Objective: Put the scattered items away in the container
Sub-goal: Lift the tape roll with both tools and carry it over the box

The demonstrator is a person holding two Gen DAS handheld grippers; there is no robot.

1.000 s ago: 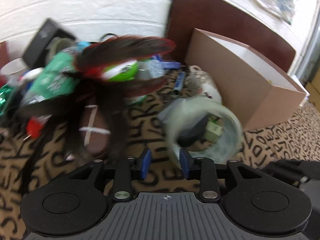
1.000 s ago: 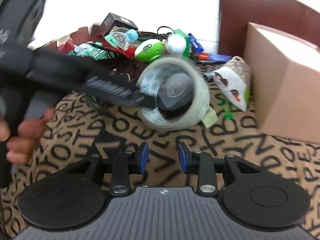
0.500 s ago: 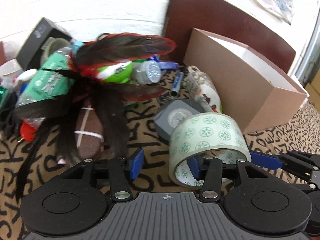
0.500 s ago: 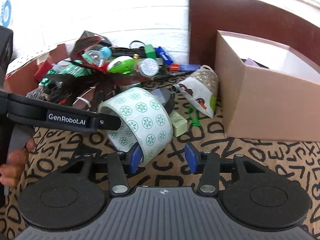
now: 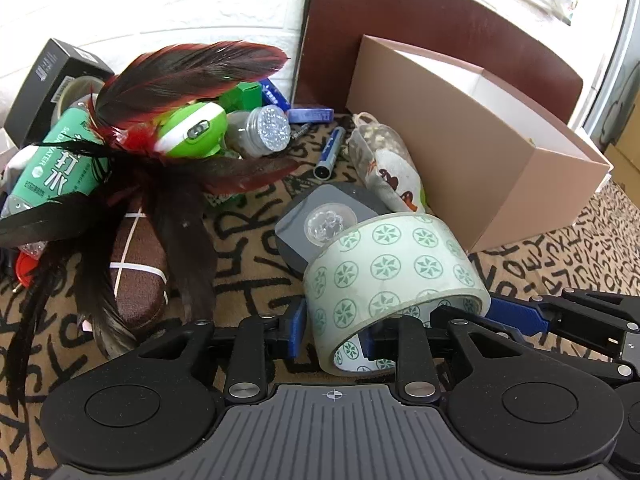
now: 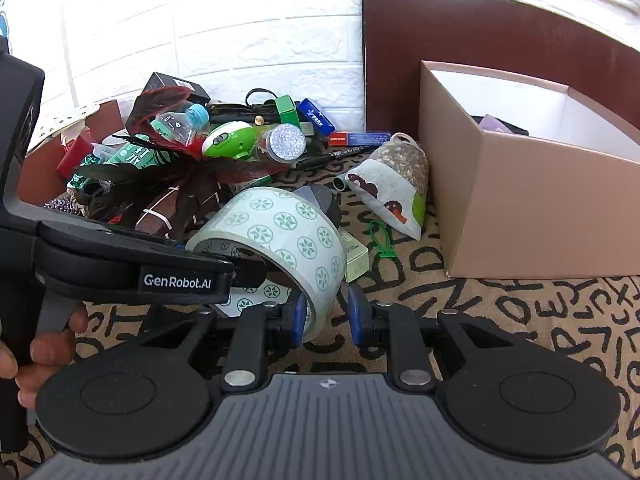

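A wide roll of tape with green flower print (image 5: 388,276) is held up by my left gripper (image 5: 332,330), one finger inside the ring and one outside, shut on its wall. The roll also shows in the right wrist view (image 6: 280,236). My right gripper (image 6: 325,316) straddles the roll's other edge with its jaws still apart, not pressing it. The tan cardboard box (image 5: 472,148) stands open to the right, and shows in the right wrist view (image 6: 532,208) with some items inside.
A pile lies at the back left: feathers (image 5: 176,80), a green bottle (image 5: 60,164), a green-white gadget (image 5: 192,130), a brown football (image 5: 138,264), a grey punch (image 5: 324,220), a printed pouch (image 6: 394,192) by the box, a pen (image 5: 329,152). A brown chair back (image 6: 480,40) is behind the box.
The tape roll was lifted off the grey punch and brought close. My left gripper closed on its wall. My right gripper moved in around the opposite edge.
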